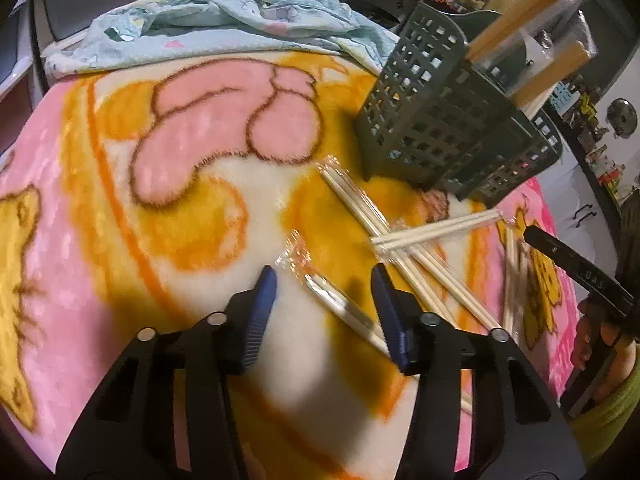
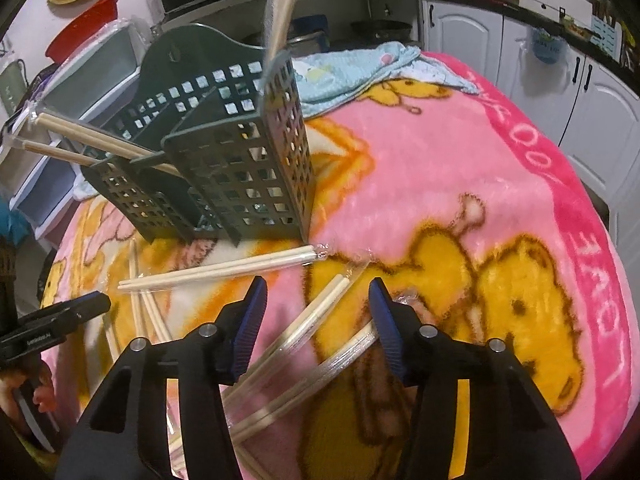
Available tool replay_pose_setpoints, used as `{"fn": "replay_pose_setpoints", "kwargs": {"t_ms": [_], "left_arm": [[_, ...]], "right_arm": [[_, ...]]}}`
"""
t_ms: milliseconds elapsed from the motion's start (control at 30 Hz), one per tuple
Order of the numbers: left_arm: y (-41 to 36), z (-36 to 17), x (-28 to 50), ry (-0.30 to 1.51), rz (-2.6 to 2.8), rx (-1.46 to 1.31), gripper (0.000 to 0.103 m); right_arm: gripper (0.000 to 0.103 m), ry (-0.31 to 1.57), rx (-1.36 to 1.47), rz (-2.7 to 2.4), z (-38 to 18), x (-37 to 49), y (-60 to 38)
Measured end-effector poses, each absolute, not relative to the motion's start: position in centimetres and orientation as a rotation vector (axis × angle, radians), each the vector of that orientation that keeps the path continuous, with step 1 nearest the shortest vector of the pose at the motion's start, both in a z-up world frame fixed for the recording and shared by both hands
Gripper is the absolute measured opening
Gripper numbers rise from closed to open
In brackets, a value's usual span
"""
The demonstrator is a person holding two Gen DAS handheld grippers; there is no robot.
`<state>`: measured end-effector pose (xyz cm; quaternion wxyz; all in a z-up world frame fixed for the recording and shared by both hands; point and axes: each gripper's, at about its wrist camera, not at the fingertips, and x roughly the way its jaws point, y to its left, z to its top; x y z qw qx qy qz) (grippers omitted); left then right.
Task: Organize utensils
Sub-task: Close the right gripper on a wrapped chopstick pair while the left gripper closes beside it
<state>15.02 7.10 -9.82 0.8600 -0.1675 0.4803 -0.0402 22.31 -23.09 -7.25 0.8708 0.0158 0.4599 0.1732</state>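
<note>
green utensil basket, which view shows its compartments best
The right wrist view: the green utensil basket stands near centre, its dividers and the wrapped chopsticks inside visible. The left wrist view shows it off to the right, mostly one outer wall.

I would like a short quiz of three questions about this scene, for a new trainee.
1. True or false: the green basket already holds wrapped chopsticks.
2. What lies between the fingers of the left gripper? A) a spoon B) a wrapped chopstick pair C) nothing
3. What covers the surface under the loose chopsticks?

Key: 1 true. 2 B, the pads are not pressing on it. 3 a pink and orange cartoon blanket.
</note>
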Motion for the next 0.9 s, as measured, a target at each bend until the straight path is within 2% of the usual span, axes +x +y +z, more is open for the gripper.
{"fn": "replay_pose_setpoints", "kwargs": {"t_ms": [300, 733, 900], "left_arm": [[7.8, -10.0, 16.0, 1.009, -0.042, -0.326, 0.019], [7.8, -10.2, 16.4, 1.008, -0.046, -0.307, 0.013], [8.1, -10.2, 16.5, 1.009, -0.051, -0.309, 0.009]], "right_arm": [[0.040, 1.038, 0.077, 0.349, -8.8, 24.5, -23.6], [0.014, 1.070, 0.168, 0.334, -10.3, 25.6, -24.6], [0.011, 1.047, 0.223, 0.341, -9.7, 25.2, -25.0]]}}
